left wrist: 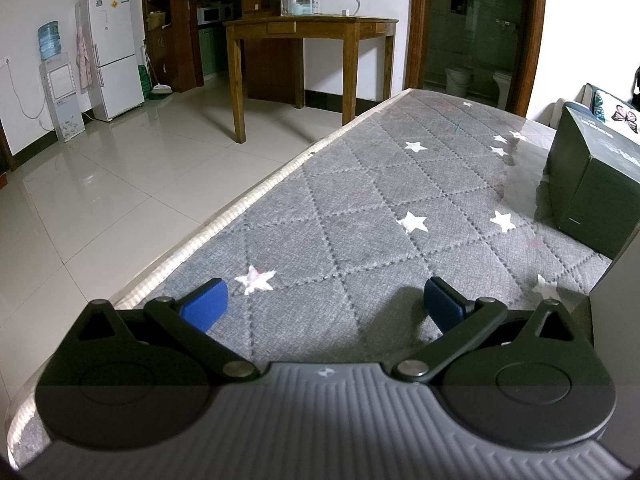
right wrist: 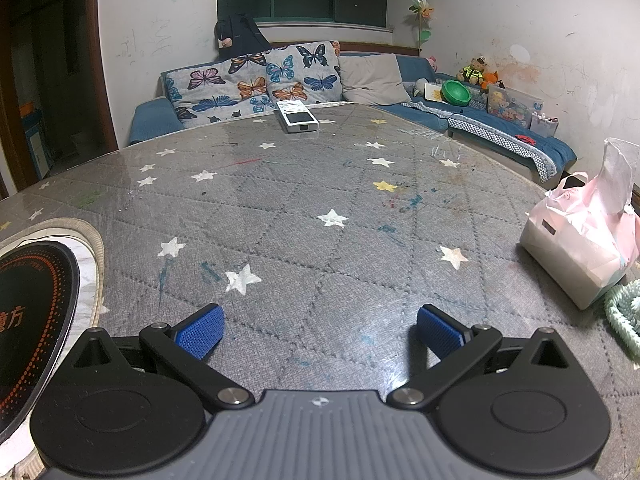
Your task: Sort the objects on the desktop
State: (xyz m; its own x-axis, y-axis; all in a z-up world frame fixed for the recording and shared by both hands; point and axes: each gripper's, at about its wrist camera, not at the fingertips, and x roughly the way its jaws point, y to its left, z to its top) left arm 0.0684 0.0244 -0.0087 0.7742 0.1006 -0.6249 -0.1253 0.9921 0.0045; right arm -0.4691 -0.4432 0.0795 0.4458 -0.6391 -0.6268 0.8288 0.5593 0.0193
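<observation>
Left gripper point(left wrist: 326, 304) spread wide, empty, above table point(left wrist: 360, 216); dark box point(left wrist: 592, 184) at two o'clock. Right gripper point(right wrist: 320, 330) spread, empty; remote point(right wrist: 298, 116) at twelve, tissue pack point(right wrist: 580, 240) at two.

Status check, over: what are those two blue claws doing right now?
Left gripper open, empty. Right gripper open, empty. White rectangular remote far across grey starred table, untouched. Path clear.

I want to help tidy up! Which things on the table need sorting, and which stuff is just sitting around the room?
For sorting, on the table:
- remote control
- tissue pack
- dark green box
- both tongs, open and empty: left, right

Just lying about:
- butterfly cushions
- green bowl on the sofa
- fridge
- water dispenser
</observation>
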